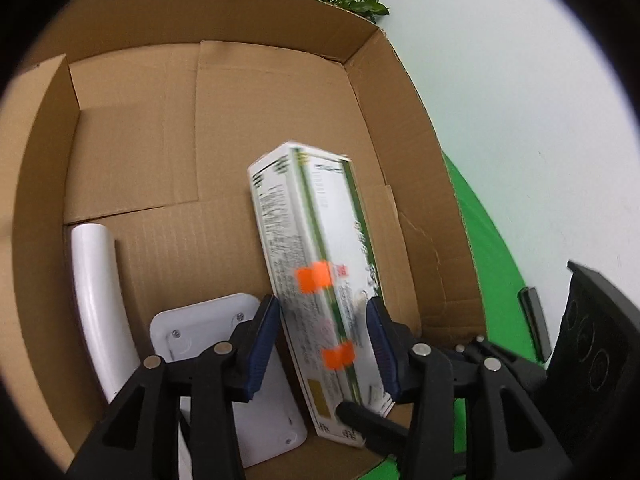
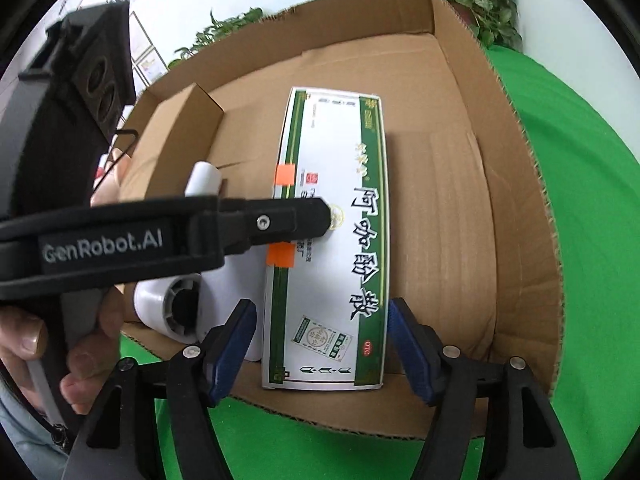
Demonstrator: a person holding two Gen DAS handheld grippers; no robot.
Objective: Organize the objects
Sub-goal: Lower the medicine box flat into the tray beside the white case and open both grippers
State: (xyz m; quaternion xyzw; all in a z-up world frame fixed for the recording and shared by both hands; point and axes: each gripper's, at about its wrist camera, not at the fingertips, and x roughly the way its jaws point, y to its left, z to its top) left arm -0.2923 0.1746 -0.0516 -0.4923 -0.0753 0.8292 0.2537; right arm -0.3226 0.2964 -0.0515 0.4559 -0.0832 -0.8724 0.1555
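Along the left wall of the cardboard box point(image 1: 120, 92) lies a white tube point(image 1: 100, 300), parked lengthwise so the floor beside it is free. Next to it, toward the near edge, sits a flat white device point(image 1: 256, 400), screws up, partly hidden behind my fingers.

My left gripper point(image 1: 326, 344) straddles the medicine carton point(image 1: 316, 272). The blue pads stand on either side of it with a little daylight showing, so I judge the jaws spread and not squeezing. In my left view the carton is blurred and looks tipped on a long edge; my right view shows its printed face up, flat on the box floor, near the middle, its short end close to the near wall. My left finger reaches across it from the side in that view, touching the printed face by the orange tape, probably steadying it as it settles.

My right gripper point(image 2: 320, 344) hangs over the near wall of the box, jaws wide apart around the carton's near end, holding nothing. I read it as ready to nudge the carton square against the white things.
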